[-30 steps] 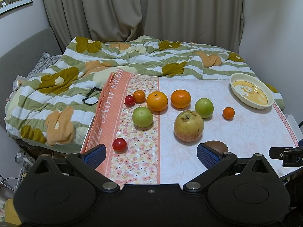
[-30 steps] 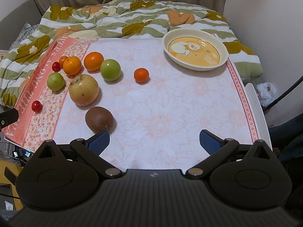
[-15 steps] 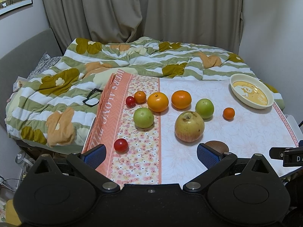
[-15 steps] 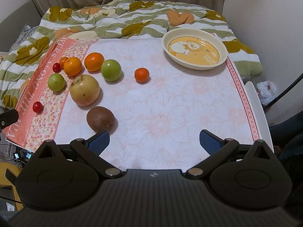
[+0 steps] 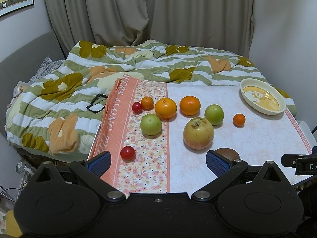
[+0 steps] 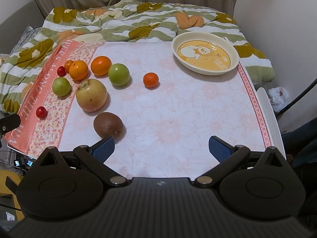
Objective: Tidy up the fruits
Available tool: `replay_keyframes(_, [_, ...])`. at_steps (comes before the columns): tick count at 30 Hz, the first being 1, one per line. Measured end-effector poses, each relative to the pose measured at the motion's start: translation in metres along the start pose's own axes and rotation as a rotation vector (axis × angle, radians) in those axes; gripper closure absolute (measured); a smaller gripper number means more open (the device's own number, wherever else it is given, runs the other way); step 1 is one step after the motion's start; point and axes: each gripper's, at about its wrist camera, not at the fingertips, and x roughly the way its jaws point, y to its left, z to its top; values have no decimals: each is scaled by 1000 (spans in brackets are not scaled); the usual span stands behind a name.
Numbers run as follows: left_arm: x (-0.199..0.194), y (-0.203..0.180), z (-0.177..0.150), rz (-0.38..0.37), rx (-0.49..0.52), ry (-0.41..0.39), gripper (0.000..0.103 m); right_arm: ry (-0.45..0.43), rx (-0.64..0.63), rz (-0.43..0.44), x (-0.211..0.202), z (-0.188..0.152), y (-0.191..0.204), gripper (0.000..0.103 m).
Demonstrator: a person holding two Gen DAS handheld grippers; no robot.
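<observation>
Several fruits lie on a floral tablecloth (image 6: 178, 119): a large yellow apple (image 6: 91, 95) (image 5: 198, 133), a brown kiwi (image 6: 108, 124) (image 5: 226, 153), two green apples (image 6: 119, 74) (image 6: 61, 86), two oranges (image 6: 101, 65) (image 6: 78, 70), small tangerines (image 6: 151, 80) (image 5: 147, 103), and two cherry tomatoes (image 5: 128, 153) (image 5: 137, 107). A cream dish (image 6: 205, 53) (image 5: 262, 99) stands empty at the far right. My left gripper (image 5: 158, 162) is open at the near edge, the kiwi just behind its right finger. My right gripper (image 6: 161, 148) is open, the kiwi beside its left finger.
A rumpled green, white and orange quilt (image 5: 59, 91) covers the bed behind and left of the table. Black glasses (image 5: 97, 102) lie on it by the table's left edge. A wall stands at the right, with a white plastic bag (image 6: 278, 98) on the floor.
Both grippers have drifted slightly; in the right wrist view the fruits have slid a little lower and rightward. Nothing was grasped or moved.
</observation>
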Motion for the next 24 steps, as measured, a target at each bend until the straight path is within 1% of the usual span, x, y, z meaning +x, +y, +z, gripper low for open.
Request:
replay_keyframes(6, [-1,1,1,-5,10,-7,0,-8,6,10,-5,0,2,0])
replay_keyframes(12, [2,13,3,-6,35,3,0,-24,21,30,-9,4,13,0])
replay_keyframes(17, [18,30,2,-18,59,16,0,-13,63,37,0,6,24,0])
replay_keyframes(21, [41,44,0,-18,80,35,0,2,83,22,16,0,36,0])
replay_keyframes(24, [59,53,-4,-19,108,27,0,11,103,15,30,-5,44,0])
